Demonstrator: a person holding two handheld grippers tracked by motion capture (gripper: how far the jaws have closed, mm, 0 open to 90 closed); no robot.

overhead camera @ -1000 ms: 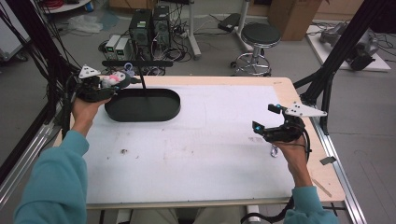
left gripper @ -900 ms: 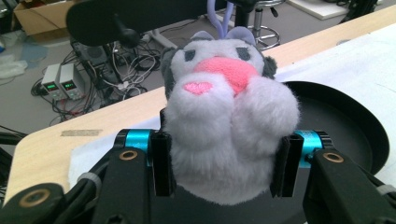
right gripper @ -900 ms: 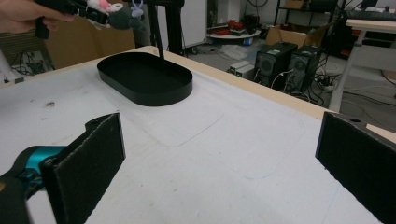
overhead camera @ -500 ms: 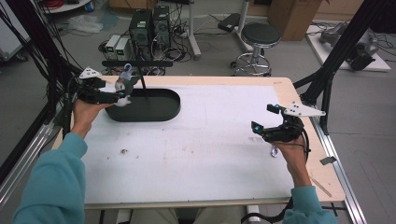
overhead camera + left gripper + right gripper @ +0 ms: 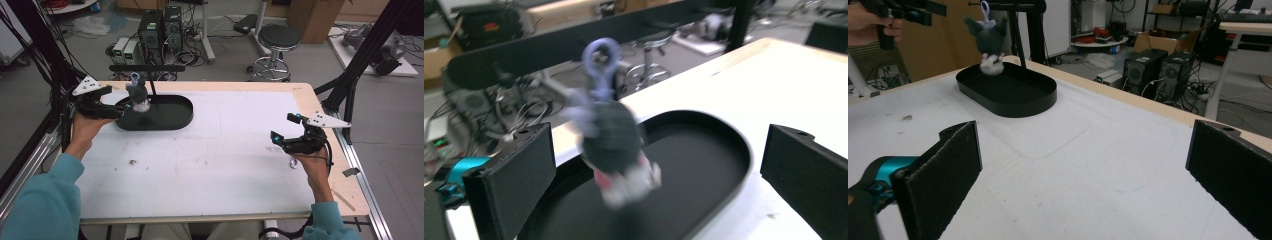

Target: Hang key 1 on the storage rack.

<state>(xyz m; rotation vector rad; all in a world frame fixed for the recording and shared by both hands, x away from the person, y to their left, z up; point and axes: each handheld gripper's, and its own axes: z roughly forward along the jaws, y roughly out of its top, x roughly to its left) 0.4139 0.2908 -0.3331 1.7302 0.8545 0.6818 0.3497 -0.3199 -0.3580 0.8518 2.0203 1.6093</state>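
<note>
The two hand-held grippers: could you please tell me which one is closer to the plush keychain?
The left hand-held gripper, by the black tray. The plush keychain sits just past its open jaws, while the right hand-held gripper hovers far across the table.

The plush toy [image 5: 138,95] is dark grey with a white and pink underside and a pale lilac loop on top. The tray [image 5: 159,113] at 11 o'clock on the worktop [image 5: 210,160] is matte black; the worktop is white with a light wood edge. Each hand-held gripper is black with teal accents and a pale grey plate: left [image 5: 120,106], right [image 5: 279,141]. The person's sleeves [image 5: 40,205] are teal. The stool [image 5: 278,37] at 1 o'clock has a black seat.
</note>
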